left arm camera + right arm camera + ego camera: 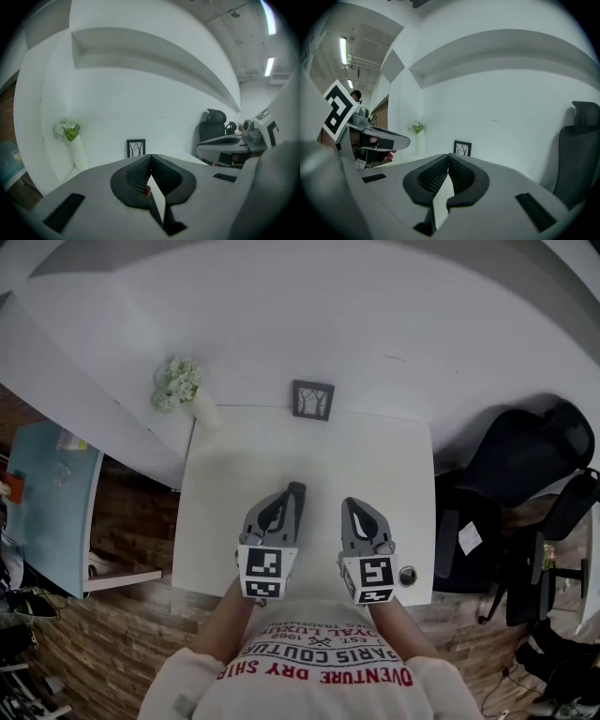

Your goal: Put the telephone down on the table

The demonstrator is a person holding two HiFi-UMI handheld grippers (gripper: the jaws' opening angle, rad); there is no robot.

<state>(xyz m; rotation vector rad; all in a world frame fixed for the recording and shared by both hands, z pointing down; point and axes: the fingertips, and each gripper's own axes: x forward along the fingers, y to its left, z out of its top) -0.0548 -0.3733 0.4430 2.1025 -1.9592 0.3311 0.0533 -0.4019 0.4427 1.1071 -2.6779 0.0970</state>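
The left gripper (294, 489) and right gripper (351, 503) hover side by side over the 6 o'clock edge of the white square table (309, 442), pointing toward 12. Each has its fingers closed tip to tip on nothing. A black-framed picture (312, 399) stands at the table's 12 o'clock edge and a white vase of pale flowers (180, 386) at 10 o'clock. No view shows the telephone.

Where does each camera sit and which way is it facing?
Head view: on the person's head, looking steeply down at the table; shows left gripper, right gripper, forearms.
Left gripper view: on the left gripper, facing the wall along its shut fingers; right gripper at right.
Right gripper view: on the right gripper, facing likewise; left gripper at left.
Shared: all show picture frame and vase.
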